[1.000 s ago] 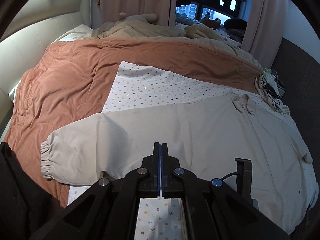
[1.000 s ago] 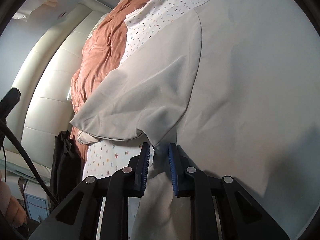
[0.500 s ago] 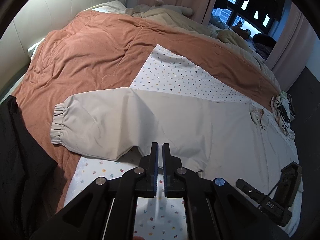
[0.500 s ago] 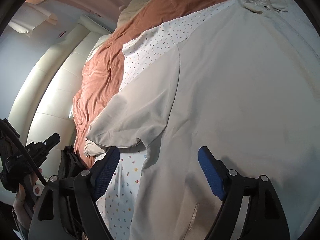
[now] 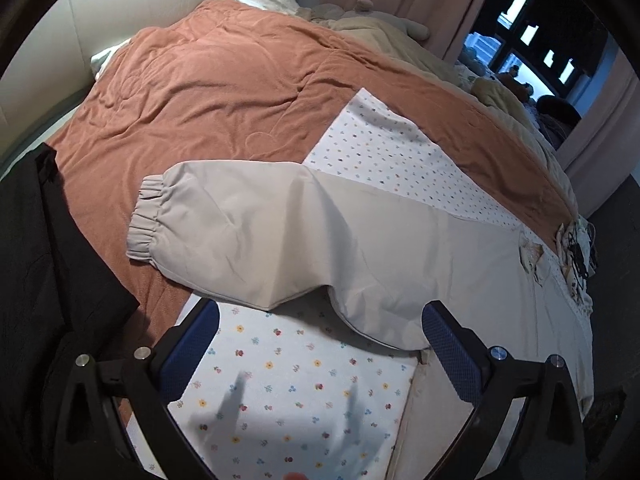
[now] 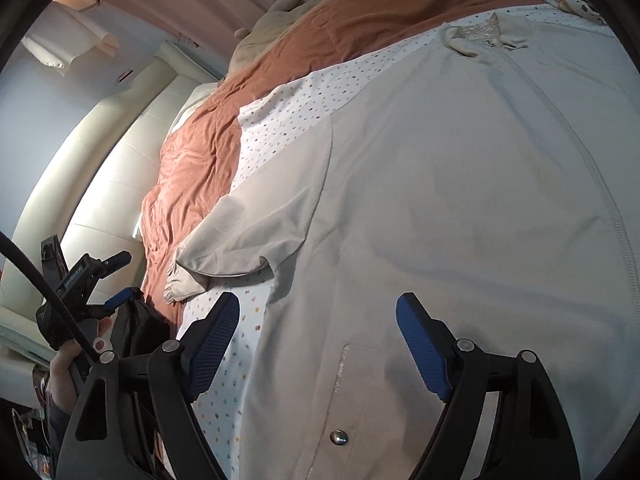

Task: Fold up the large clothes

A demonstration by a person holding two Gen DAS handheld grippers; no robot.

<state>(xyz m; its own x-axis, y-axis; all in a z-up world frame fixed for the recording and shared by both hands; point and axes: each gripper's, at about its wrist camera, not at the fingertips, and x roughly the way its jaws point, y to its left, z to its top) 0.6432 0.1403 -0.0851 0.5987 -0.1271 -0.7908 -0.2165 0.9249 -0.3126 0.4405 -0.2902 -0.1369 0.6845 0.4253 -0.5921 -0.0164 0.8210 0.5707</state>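
Observation:
A large beige jacket point(image 5: 400, 248) lies spread flat on the bed, its left sleeve point(image 5: 224, 216) stretched out to the elastic cuff point(image 5: 146, 220). My left gripper point(image 5: 320, 328) is open and empty, hovering near the armpit. In the right wrist view the jacket body point(image 6: 460, 200) with its zip and collar point(image 6: 480, 36) fills the frame. My right gripper point(image 6: 316, 320) is open and empty above the lower front, beside a pocket snap point(image 6: 338, 437). The left gripper point(image 6: 84, 280) shows there at the far left, in a hand.
The jacket lies on a white flower-print sheet point(image 5: 300, 392) over a rust-brown duvet point(image 5: 224, 92). A black garment point(image 5: 44, 280) lies at the left bed edge. Cables point(image 5: 576, 248) sit at the right edge. A padded headboard point(image 6: 100, 184) and curtains stand behind.
Both grippers have opened: the right let go of the jacket fabric it pinched, and the left opened wide. The left gripper swung left toward the sleeve; the right pulled back over the jacket body.

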